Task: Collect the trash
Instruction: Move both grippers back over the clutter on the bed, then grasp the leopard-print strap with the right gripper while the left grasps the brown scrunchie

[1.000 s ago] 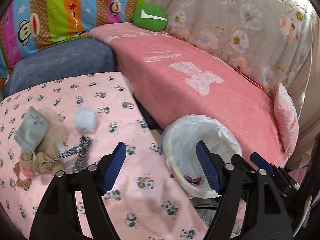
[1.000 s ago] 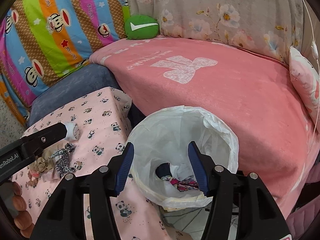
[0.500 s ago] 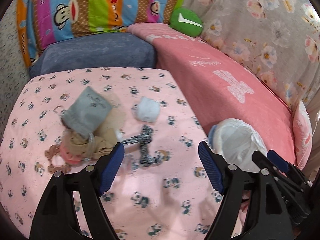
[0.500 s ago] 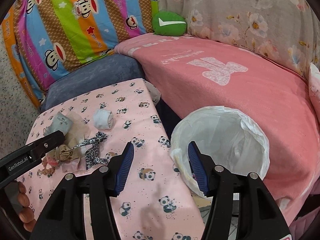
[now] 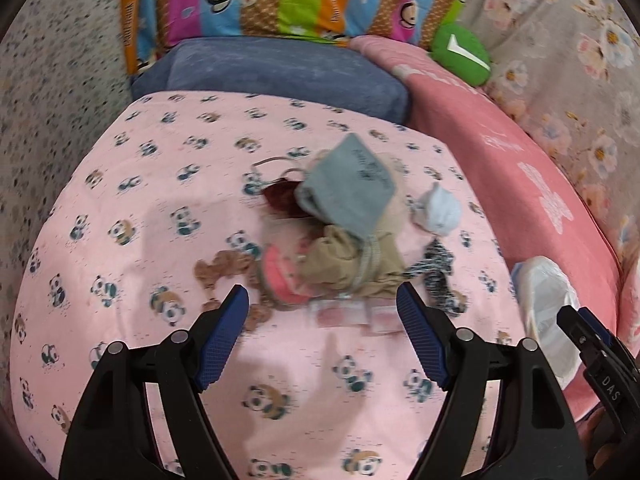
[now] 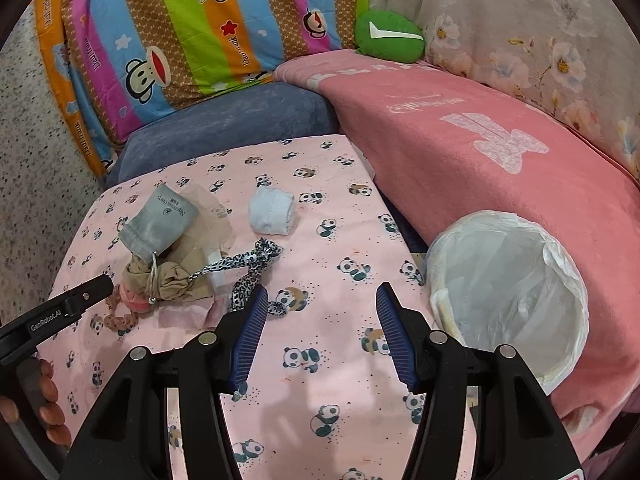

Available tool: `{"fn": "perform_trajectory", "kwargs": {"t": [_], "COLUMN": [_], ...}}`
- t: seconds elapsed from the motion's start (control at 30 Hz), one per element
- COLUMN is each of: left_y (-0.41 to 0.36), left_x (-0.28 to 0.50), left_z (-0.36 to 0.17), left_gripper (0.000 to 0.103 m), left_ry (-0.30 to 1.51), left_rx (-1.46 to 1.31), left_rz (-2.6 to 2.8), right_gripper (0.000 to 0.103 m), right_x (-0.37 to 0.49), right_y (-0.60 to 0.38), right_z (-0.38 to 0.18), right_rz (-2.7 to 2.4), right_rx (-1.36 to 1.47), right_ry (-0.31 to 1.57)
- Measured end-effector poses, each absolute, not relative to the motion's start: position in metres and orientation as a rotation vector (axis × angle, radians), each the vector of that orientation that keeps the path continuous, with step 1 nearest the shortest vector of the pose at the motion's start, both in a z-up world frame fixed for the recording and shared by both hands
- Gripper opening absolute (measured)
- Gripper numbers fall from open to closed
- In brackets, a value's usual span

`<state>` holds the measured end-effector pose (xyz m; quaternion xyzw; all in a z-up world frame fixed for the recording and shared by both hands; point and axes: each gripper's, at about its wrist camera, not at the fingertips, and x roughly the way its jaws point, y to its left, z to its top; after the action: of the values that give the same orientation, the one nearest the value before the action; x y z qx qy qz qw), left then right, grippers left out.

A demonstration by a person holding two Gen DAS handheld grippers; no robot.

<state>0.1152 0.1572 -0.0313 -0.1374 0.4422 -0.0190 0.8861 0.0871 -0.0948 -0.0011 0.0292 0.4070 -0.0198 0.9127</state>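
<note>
Left hand-held gripper (image 5: 322,306) tilts downward, released, jaws wide just before the tan drawstring pouch (image 5: 352,266). Right hand-held gripper (image 6: 318,308) tilts downward, released, white-lined bin (image 6: 516,300) to its right.

You can read "GenRobot.AI" on the left tool (image 6: 60,312) and "DAS" on the right tool (image 5: 610,388). The striped monkey pillow (image 6: 192,36) reads "Paul Frank" and "Captain". The grey pouch's (image 6: 160,220) print is too small.
</note>
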Motion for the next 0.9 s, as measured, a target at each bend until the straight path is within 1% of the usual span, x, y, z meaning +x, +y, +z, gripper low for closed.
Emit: {"fn": "perform_trajectory", "kwargs": {"t": [0.27, 0.53, 0.6, 0.67, 0.73, 0.77, 0.8, 0.87, 0.9], "left_y": [0.198, 0.219, 0.225, 0.230, 0.231, 0.232, 0.231, 0.231, 0.230], "left_x": [0.123, 0.134, 0.137, 0.139, 0.140, 0.140, 0.140, 0.141, 0.142], "left_z": [-0.057, -0.088, -0.097, -0.103, -0.107, -0.108, -0.110, -0.111, -0.111], "left_gripper": [0.072, 0.066, 0.059, 0.055, 0.050, 0.046, 0.039, 0.034, 0.030], "left_ry": [0.960, 1.018, 1.039, 1.050, 1.058, 1.059, 1.059, 1.058, 1.056], "left_rx": [-0.329, -0.342, -0.350, -0.358, -0.361, -0.362, -0.359, -0.348, -0.347], "left_rz": [0.036, 0.063, 0.064, 0.064, 0.058, 0.054, 0.049, 0.051, 0.048], "right_gripper": [0.055, 0.054, 0.051, 0.050, 0.043, 0.040, 0.038, 0.033, 0.027], "right_x": [0.109, 0.137, 0.144, 0.149, 0.154, 0.157, 0.159, 0.164, 0.166], "right_y": [-0.065, -0.049, -0.045, -0.043, -0.040, -0.039, -0.038, -0.035, -0.035], "right_z": [-0.019, -0.042, -0.048, -0.054, -0.061, -0.064, -0.068, -0.076, -0.079], "right_rz": [-0.014, -0.007, -0.005, -0.003, 0.003, 0.007, 0.010, 0.011, 0.014], "right_rx": [0.050, 0.058, 0.057, 0.057, 0.058, 0.060, 0.062, 0.060, 0.060], "right_ry": [0.873, 0.921, 0.933, 0.943, 0.958, 0.966, 0.974, 0.990, 1.000]}}
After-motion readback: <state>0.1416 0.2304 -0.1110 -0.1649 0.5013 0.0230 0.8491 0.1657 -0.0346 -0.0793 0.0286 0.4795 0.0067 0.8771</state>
